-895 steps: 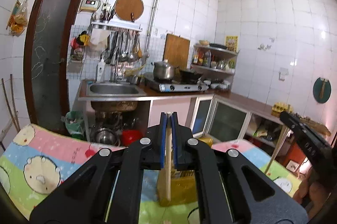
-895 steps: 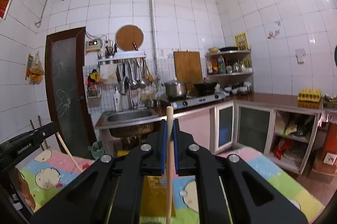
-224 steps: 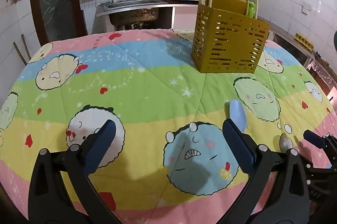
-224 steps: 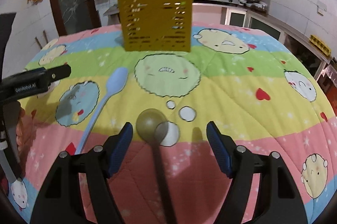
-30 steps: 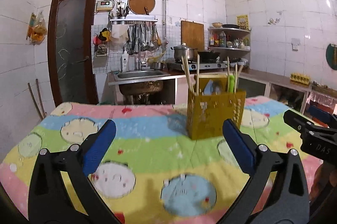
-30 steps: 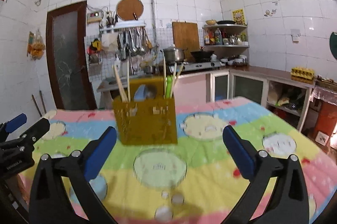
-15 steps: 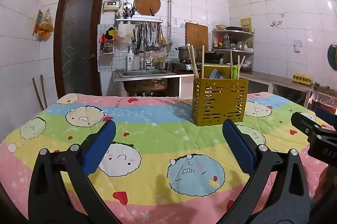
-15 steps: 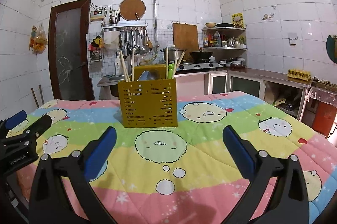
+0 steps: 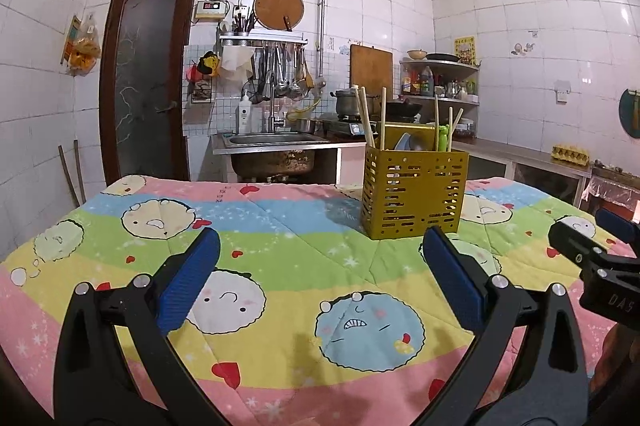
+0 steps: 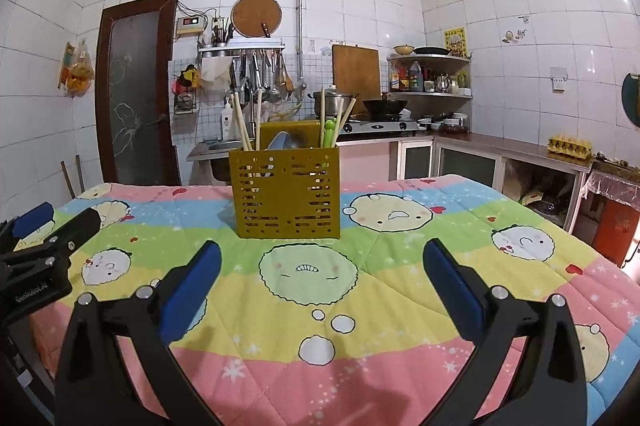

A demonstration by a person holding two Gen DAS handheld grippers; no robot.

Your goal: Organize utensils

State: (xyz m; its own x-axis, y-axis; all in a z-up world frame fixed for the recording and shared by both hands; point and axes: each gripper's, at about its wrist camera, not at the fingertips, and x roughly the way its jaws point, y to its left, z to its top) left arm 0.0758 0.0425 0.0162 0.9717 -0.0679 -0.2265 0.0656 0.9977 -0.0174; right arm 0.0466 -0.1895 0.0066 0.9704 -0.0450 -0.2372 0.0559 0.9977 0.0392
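Note:
A yellow slotted utensil holder [image 9: 414,191] stands upright on the cartoon-print cloth, also in the right wrist view [image 10: 287,191]. It holds wooden chopsticks [image 9: 366,123], a blue spoon [image 10: 278,141], a metal spoon behind it and a green utensil [image 10: 329,131]. My left gripper [image 9: 320,280] is open and empty, low over the cloth's near edge, well short of the holder. My right gripper [image 10: 320,282] is open and empty beside it, facing the holder. Each gripper shows at the edge of the other's view.
The cloth-covered table [image 9: 260,226] fills the foreground. Behind it are a steel sink [image 9: 272,141], hanging kitchen tools, a stove with pots [image 10: 376,123], a corner shelf and low cabinets [image 10: 460,161]. A dark door [image 9: 146,85] is at the back left.
Both grippers have dropped a little and pulled slightly back, so the table sits higher in view. They stay open and empty. The holder and its utensils have not moved.

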